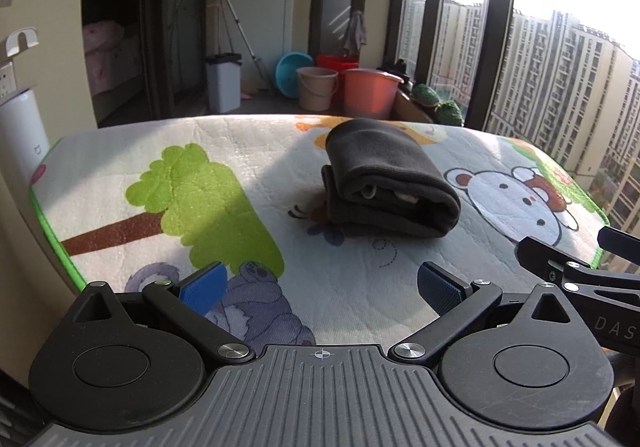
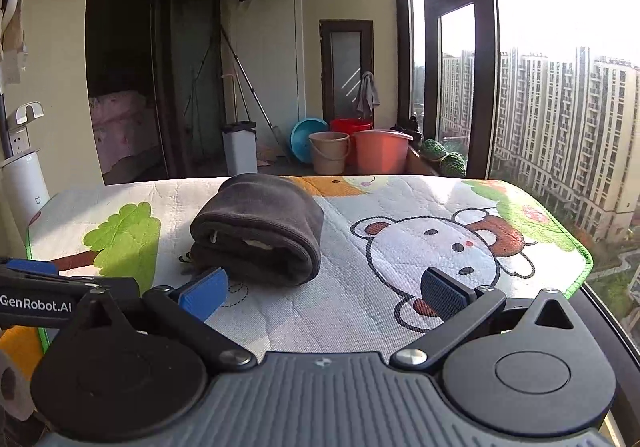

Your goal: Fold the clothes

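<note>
Right now the dark grey fleece garment (image 1: 390, 183) (image 2: 258, 229) lies folded into a thick bundle on the cartoon-printed quilted mat (image 1: 240, 151) (image 2: 400, 203) that covers the tabletop, its rolled open end facing me with a bit of white showing inside. It sits toward the far middle of the mat, between the green tree print (image 1: 200, 203) and the white bear print (image 1: 516, 195).

I see my left tool (image 1: 322, 287) hanging over the near part of the mat, released, its blue-padded fingers (image 1: 204, 287) spread wide with nothing between them, well short of the bundle. My right tool (image 2: 324, 293) is likewise released and holds nothing; its left blue pad (image 2: 204, 293) is just in front of the bundle's near edge, though I cannot tell whether they touch.

Beyond the tabletop stand plastic buckets (image 1: 370, 93) (image 2: 380, 151), a white bin (image 1: 223, 81) and tall windows (image 1: 560, 47) facing apartment blocks.
</note>
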Demonstrator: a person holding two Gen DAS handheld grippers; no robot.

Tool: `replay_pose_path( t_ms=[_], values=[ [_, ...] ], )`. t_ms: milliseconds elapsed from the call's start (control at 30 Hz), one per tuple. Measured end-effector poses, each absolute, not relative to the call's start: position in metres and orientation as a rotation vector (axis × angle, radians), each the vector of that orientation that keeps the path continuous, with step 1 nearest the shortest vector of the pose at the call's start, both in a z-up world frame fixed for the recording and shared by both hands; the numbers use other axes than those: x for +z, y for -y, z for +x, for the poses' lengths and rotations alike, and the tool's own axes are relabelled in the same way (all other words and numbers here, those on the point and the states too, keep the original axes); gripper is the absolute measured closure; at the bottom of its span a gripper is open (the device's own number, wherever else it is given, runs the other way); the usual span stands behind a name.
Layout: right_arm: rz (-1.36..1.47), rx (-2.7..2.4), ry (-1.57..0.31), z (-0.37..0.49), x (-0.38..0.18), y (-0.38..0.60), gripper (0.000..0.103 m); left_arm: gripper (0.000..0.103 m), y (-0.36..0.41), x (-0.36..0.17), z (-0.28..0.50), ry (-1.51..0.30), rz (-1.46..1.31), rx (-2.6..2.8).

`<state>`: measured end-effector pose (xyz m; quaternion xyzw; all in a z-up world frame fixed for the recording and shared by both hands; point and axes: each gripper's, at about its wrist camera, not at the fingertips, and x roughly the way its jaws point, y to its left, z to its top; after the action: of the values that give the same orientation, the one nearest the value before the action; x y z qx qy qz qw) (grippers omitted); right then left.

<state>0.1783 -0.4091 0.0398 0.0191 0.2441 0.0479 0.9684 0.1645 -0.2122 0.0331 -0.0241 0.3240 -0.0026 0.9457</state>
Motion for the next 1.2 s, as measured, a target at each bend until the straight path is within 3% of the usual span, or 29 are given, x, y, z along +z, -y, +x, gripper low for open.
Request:
replay_pose_path(
  t_ms=[1200],
  values=[
    [0.064, 0.112, -0.575, 0.178, 0.017, 0.405, 0.0, 0.0, 0.208, 0.012, 0.168, -0.732, -0.066, 0.007]
  ],
)
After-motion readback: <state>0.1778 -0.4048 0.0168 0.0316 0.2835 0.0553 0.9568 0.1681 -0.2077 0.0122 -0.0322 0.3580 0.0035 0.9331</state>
